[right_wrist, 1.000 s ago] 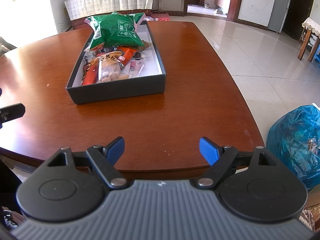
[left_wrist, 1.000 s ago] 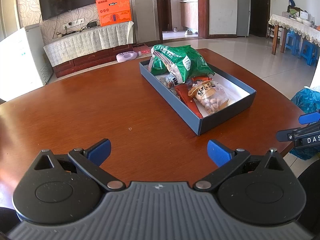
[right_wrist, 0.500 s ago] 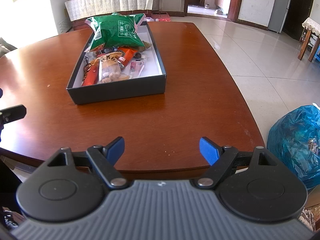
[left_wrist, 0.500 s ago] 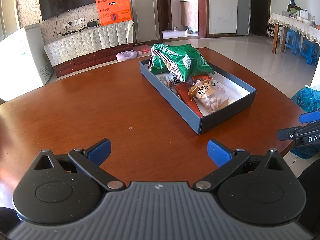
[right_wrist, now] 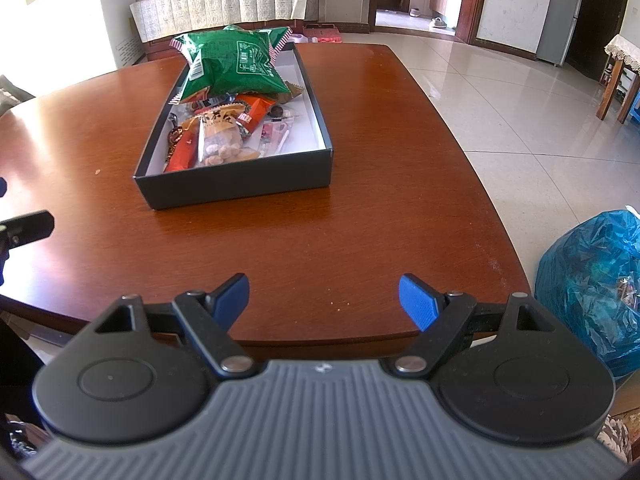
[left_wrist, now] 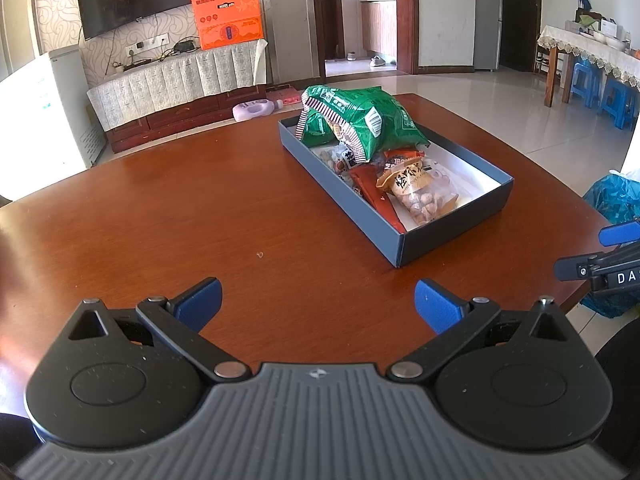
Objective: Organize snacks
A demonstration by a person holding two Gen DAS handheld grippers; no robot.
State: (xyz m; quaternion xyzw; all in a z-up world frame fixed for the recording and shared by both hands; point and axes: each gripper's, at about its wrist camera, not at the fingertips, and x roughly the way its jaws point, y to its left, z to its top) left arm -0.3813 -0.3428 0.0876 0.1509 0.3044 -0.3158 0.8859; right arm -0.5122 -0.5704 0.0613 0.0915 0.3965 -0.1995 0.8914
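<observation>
Snacks are sitting in a shallow dark cardboard box (right_wrist: 236, 190) on the round reddish-brown wooden table (left_wrist: 168, 208).

A puffy green foil snack bag (left_wrist: 360, 124) is leaning over the box's far end, right of centre in the upper left-wrist frame; a clear packet of nuts with a tan label (left_wrist: 416, 190) and a flat orange-red wrapper (right_wrist: 182, 154) are lying toward the near end. The left gripper (left_wrist: 318, 304) and the right gripper (right_wrist: 324, 300) are hovering low over the near table edge, blue-tipped jaws spread wide and gripping nothing. A crinkled blue plastic bag (right_wrist: 592, 280) is resting on the tiled floor at lower right.
</observation>
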